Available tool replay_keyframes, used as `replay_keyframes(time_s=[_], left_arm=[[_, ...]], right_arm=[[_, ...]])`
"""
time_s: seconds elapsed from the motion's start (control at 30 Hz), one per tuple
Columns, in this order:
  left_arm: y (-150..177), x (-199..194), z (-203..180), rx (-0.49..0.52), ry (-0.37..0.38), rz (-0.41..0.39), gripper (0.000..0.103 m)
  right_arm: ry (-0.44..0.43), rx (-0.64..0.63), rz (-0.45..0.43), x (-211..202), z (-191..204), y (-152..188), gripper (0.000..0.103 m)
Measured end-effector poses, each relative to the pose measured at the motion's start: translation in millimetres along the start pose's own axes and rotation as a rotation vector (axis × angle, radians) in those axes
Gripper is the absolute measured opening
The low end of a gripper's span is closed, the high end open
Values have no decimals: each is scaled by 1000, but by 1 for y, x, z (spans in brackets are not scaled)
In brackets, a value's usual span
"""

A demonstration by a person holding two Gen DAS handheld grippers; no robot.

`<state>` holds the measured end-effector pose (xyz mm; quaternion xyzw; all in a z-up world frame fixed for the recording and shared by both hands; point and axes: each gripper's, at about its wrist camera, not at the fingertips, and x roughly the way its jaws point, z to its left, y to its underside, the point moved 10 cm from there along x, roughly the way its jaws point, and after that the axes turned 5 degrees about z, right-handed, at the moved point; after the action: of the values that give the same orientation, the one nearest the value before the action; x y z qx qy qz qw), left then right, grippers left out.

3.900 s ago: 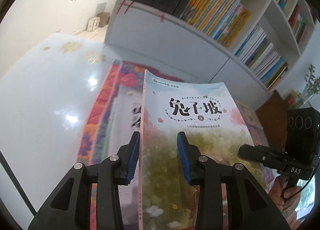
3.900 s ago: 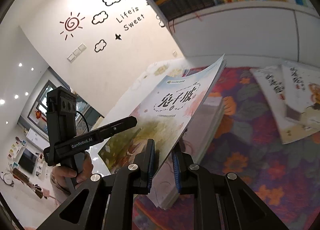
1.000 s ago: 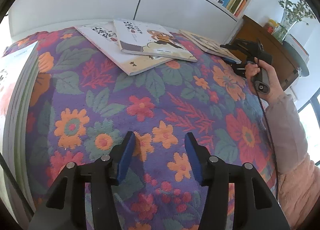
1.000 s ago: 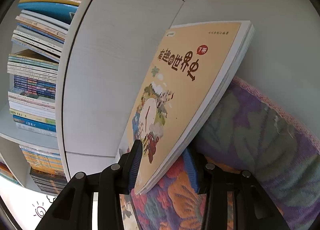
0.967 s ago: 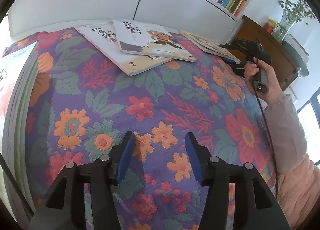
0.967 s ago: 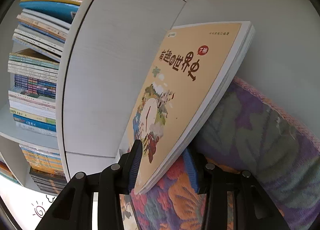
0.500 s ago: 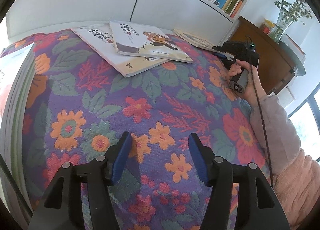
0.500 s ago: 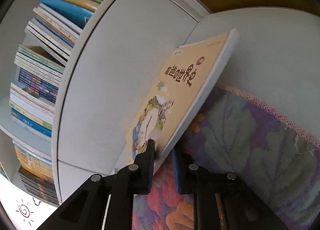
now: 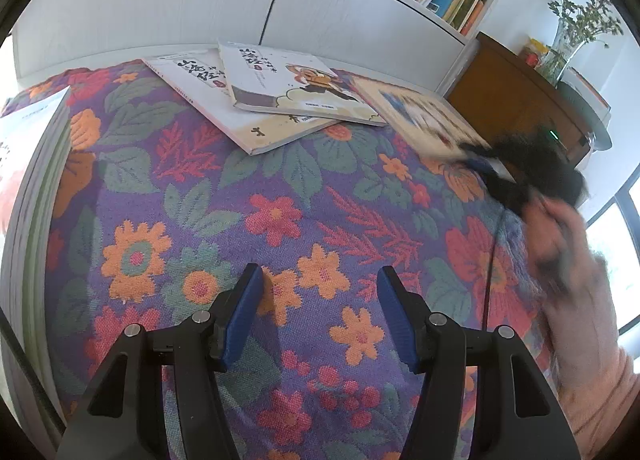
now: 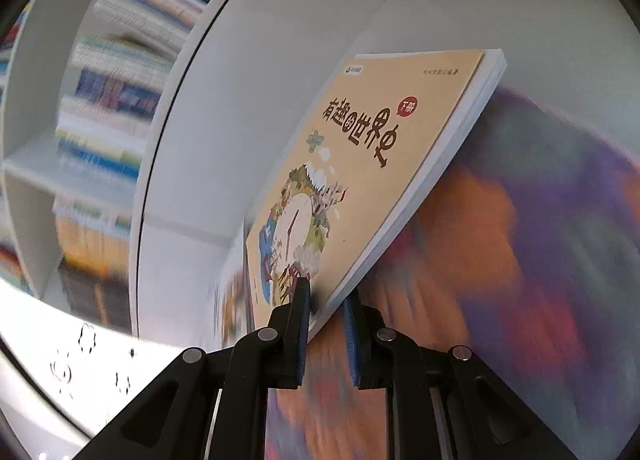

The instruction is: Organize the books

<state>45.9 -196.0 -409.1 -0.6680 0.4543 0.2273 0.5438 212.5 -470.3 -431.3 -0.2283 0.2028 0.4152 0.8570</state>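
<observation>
Right gripper (image 10: 326,300) clamped tight on the near corner of the tan book (image 10: 360,164), jaws just closed, book tilted up off the flowered cloth (image 10: 520,240). Left gripper (image 9: 320,292) half open, empty, over the same cloth. Farther ahead, two pale books (image 9: 248,100) overlapping. Beyond, white cabinet (image 9: 168,4) and shelves.

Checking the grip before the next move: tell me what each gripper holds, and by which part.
The right gripper clamps the tan-covered book at its near lower corner. The left gripper is open, holding nothing.
</observation>
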Motion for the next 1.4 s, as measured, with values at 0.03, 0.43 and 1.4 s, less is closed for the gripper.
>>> replay_keyframes(time_s=[0.03, 0.43, 1.4], left_arm=[[0, 0, 0, 1, -5, 1, 57], [-33, -13, -31, 43, -33, -31, 55], [-84, 116, -150, 281, 42, 103, 61]], right_arm=[[-9, 3, 42, -11, -4, 20, 15], [-11, 20, 185, -78, -54, 50, 17], [80, -264, 170, -61, -35, 23, 30]])
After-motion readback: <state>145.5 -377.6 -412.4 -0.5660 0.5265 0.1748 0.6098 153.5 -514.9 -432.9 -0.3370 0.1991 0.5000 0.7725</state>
